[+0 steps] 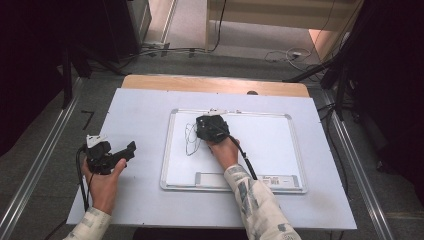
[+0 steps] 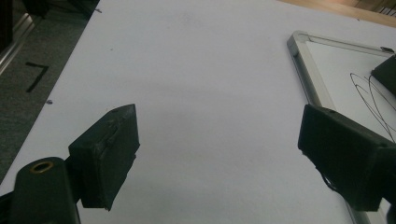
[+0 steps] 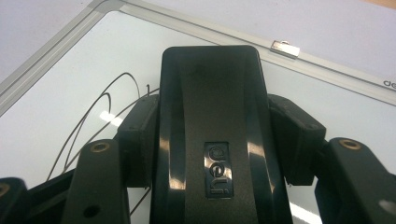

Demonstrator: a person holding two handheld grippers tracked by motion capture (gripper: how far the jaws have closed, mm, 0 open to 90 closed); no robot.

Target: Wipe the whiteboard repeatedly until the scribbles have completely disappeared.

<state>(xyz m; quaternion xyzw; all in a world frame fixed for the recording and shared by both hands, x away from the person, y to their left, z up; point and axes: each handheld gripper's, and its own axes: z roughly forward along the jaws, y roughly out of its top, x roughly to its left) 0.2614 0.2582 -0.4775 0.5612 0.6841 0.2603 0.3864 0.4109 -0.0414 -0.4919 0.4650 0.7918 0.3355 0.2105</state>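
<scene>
Right gripper (image 3: 212, 135) is clamped on a black eraser (image 3: 212, 116), pressed onto the whiteboard (image 1: 270, 145) over pen loops (image 1: 190, 137). At nine o'clock, the left gripper (image 2: 219, 149) is held spread.

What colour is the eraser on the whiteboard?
Glossy black eraser, best seen in the right gripper view.

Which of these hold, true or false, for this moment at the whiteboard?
1. The right gripper is clamped on a black eraser. True.
2. The left gripper holds a marker. False: its jaws stand apart with nothing between them.
3. The whiteboard bears looping black lines. True.
4. The eraser sits over the board's right half. False: it is over the left part, by the lines.
</scene>
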